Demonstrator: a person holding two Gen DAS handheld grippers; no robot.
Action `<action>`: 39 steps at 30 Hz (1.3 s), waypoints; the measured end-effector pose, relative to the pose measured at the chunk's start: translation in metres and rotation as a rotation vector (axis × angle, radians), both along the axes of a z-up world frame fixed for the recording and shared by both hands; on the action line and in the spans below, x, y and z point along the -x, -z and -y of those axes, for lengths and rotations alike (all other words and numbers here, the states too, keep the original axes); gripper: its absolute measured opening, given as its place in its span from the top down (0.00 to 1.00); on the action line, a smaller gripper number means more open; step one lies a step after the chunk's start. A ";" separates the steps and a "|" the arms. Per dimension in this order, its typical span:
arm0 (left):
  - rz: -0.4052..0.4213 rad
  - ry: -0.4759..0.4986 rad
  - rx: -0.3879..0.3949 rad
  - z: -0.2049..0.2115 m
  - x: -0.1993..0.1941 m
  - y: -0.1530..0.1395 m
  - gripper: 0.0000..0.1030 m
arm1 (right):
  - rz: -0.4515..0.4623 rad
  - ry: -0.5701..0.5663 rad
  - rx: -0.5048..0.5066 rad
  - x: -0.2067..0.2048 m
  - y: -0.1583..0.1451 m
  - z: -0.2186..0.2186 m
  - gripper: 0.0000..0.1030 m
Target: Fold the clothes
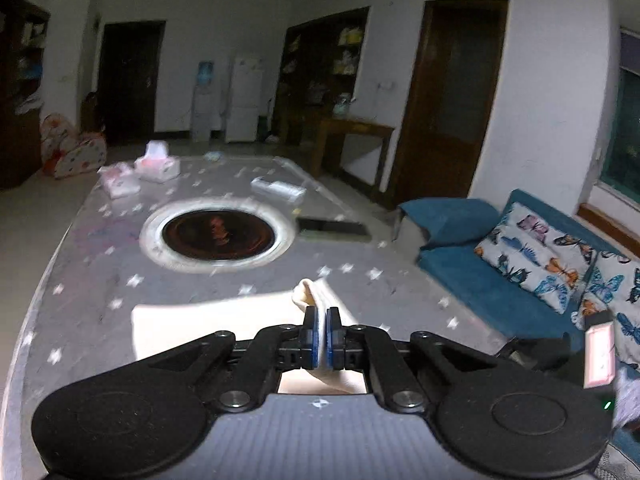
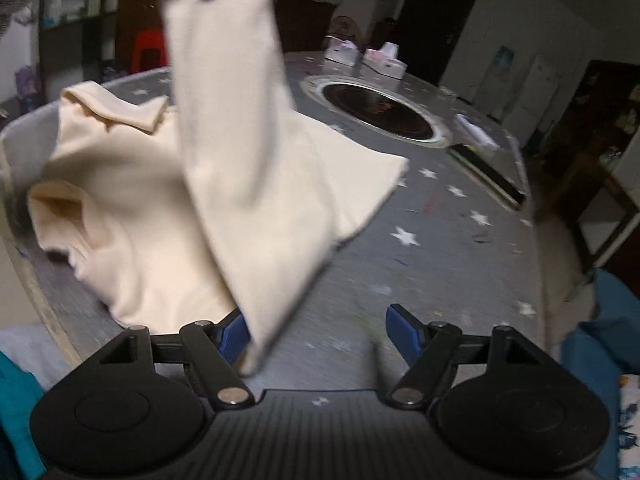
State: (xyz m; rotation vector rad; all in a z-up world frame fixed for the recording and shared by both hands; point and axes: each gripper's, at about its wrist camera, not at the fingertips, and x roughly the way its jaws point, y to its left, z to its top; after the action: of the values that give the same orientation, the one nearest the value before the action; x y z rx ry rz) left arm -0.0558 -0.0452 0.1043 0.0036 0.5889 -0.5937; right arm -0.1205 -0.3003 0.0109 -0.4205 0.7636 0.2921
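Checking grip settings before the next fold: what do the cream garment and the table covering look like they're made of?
The cream garment looks like soft matte knit, likely cotton jersey: it drapes limply and creases softly where the left gripper pinches it. The table covering, grey with white stars, lies flat with a faint sheen, so probably wipeable vinyl or coated cloth; blur leaves that open.

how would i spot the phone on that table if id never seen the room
Find the grey star-print table with the round dark burner sunk in its middle. Just right of that ring lies the phone, the only flat black slab; its neighbours are white and pink packs.
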 end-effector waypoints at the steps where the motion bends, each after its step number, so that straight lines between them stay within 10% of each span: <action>1: -0.020 -0.010 -0.010 -0.004 0.000 0.007 0.96 | -0.002 0.007 -0.002 0.001 -0.001 0.004 0.28; 10: -0.142 -0.079 -0.189 -0.028 0.003 0.071 0.93 | -0.117 -0.032 -0.123 0.007 -0.016 0.028 0.33; 20: -0.176 0.002 -0.112 -0.014 -0.003 0.083 0.93 | -0.148 -0.114 -0.348 -0.043 -0.029 0.013 0.71; 31: -0.134 -0.123 -0.162 -0.046 -0.017 0.088 0.91 | -0.189 -0.139 -0.317 -0.069 -0.003 -0.008 0.72; 34: -0.063 -0.168 -0.238 -0.044 -0.024 0.090 0.69 | -0.184 -0.145 -0.306 -0.067 -0.005 -0.011 0.71; 39: -0.043 -0.169 -0.322 -0.036 -0.034 0.104 0.65 | -0.189 -0.142 -0.306 -0.068 -0.004 -0.012 0.66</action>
State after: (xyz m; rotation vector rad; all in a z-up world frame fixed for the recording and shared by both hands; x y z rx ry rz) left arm -0.0220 -0.0094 0.0004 0.2420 0.7142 -0.3316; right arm -0.0528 -0.2883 0.0147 -0.1586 0.8592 0.5798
